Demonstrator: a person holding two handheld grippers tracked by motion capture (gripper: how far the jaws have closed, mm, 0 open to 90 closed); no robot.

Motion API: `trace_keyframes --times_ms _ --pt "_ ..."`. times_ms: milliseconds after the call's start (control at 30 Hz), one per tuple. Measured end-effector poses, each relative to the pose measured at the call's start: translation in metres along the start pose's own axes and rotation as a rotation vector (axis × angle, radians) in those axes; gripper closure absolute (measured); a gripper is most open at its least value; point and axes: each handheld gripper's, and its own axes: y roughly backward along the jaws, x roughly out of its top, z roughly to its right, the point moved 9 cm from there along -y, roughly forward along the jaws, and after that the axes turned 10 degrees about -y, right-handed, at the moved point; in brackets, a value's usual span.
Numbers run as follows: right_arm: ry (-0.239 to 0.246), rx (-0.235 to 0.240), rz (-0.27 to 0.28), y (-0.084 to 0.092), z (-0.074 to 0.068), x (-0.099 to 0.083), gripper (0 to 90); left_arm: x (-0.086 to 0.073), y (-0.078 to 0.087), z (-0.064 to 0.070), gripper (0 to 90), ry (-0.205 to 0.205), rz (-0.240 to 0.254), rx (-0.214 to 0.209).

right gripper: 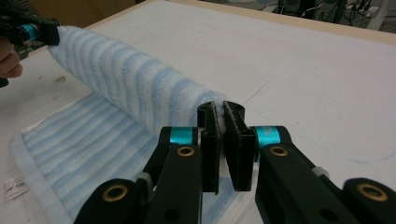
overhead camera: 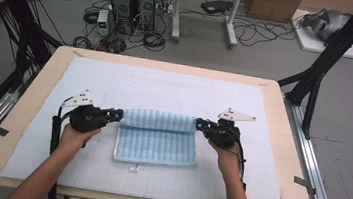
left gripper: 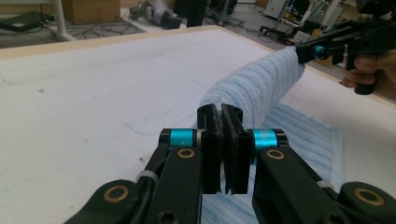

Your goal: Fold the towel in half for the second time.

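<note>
High view: a person sits at a wooden table [overhead camera: 280,141] covered by a white foam mat [overhead camera: 166,85], holding a two-jaw gripper in each hand. A light blue striped towel [overhead camera: 156,145] lies near the middle of the mat, its far part folded over into a raised roll [overhead camera: 159,120] that runs left to right. The left gripper [overhead camera: 118,114] pinches the left end of that roll, and the right gripper [overhead camera: 200,124] pinches the right end. In the left gripper view the black jaws stand nearly together, clamped on a thin bit of terry cloth; the right gripper view shows the same narrow grip at the other end. The towel looks soft, light and limp, so it will likely sag between the two holds and follow wherever the ends are drawn; the corners of the folded edge seem the sensible places to hold. A small white label [overhead camera: 133,168] sits at the near hem. The bare mat gives open room all around, widest beyond the roll, and the table edges lie well apart from the cloth.
</note>
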Motion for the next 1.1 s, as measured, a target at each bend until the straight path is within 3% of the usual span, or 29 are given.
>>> trace_keyframes --times_ms 567,1100 --pt "0.025 0.018 -0.006 0.015 -0.010 -0.022 85.3 -0.019 0.010 0.021 85.8 -0.011 -0.039 -0.034" --pt "0.043 0.057 -0.080 0.026 -0.023 -0.050 85.5 -0.042 0.018 0.046 85.8 -0.035 -0.117 -0.110"
